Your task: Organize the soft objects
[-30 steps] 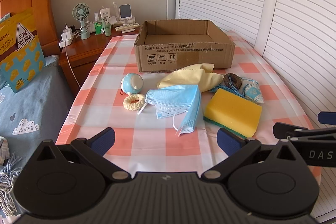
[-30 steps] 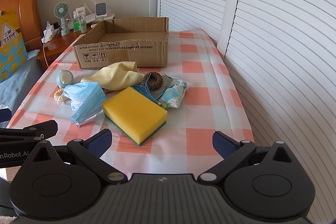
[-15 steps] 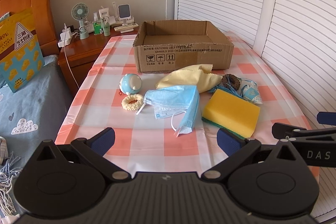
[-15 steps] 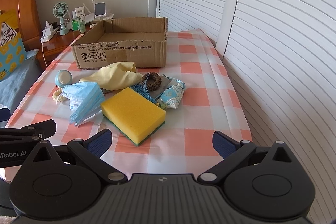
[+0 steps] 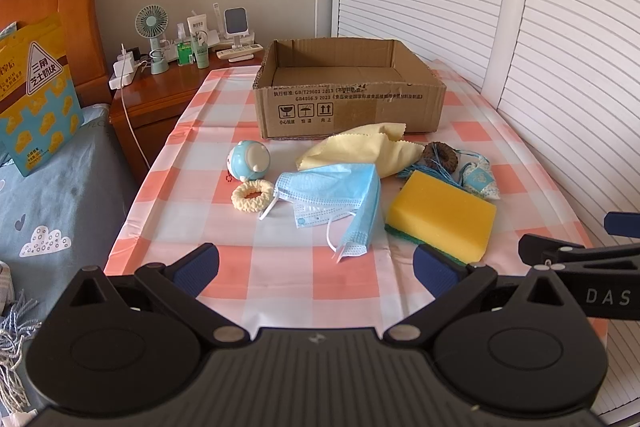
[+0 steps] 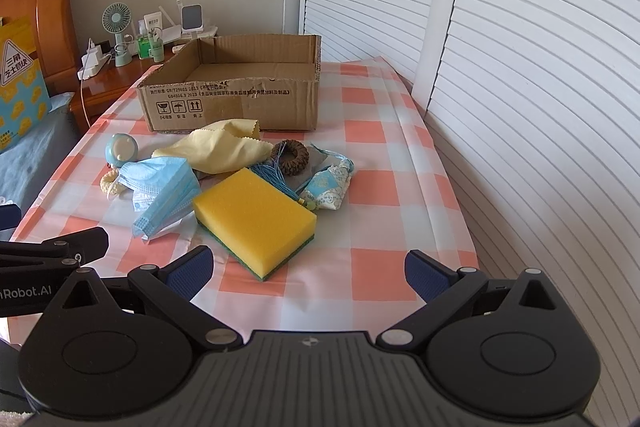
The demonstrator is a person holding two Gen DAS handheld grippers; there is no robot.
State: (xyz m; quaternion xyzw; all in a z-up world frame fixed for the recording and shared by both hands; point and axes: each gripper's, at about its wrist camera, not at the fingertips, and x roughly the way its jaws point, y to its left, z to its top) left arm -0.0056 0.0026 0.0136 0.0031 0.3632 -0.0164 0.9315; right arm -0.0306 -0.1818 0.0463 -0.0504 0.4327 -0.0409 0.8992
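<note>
On the checked tablecloth lie a yellow sponge [image 5: 440, 221] [image 6: 254, 215], blue face masks [image 5: 332, 195] [image 6: 162, 193], a yellow cloth [image 5: 360, 151] [image 6: 218, 153], a cream knitted ring [image 5: 251, 195], a blue round toy [image 5: 250, 161] [image 6: 121, 148], a brown ring with blue tassel [image 5: 440, 155] [image 6: 291, 157] and a patterned sachet [image 5: 480, 181] [image 6: 328, 187]. An open cardboard box [image 5: 348, 107] [image 6: 236, 103] stands behind them. My left gripper [image 5: 316, 267] and right gripper [image 6: 306, 269] are open and empty, near the table's front edge.
A wooden nightstand [image 5: 160, 87] with a small fan [image 5: 152, 27], bottles and chargers stands at the back left. A bed with a yellow-blue bag [image 5: 36, 95] is on the left. White louvered doors [image 6: 520, 67] line the right side.
Both grippers have edged slightly forward toward the objects. Nothing on the table has moved.
</note>
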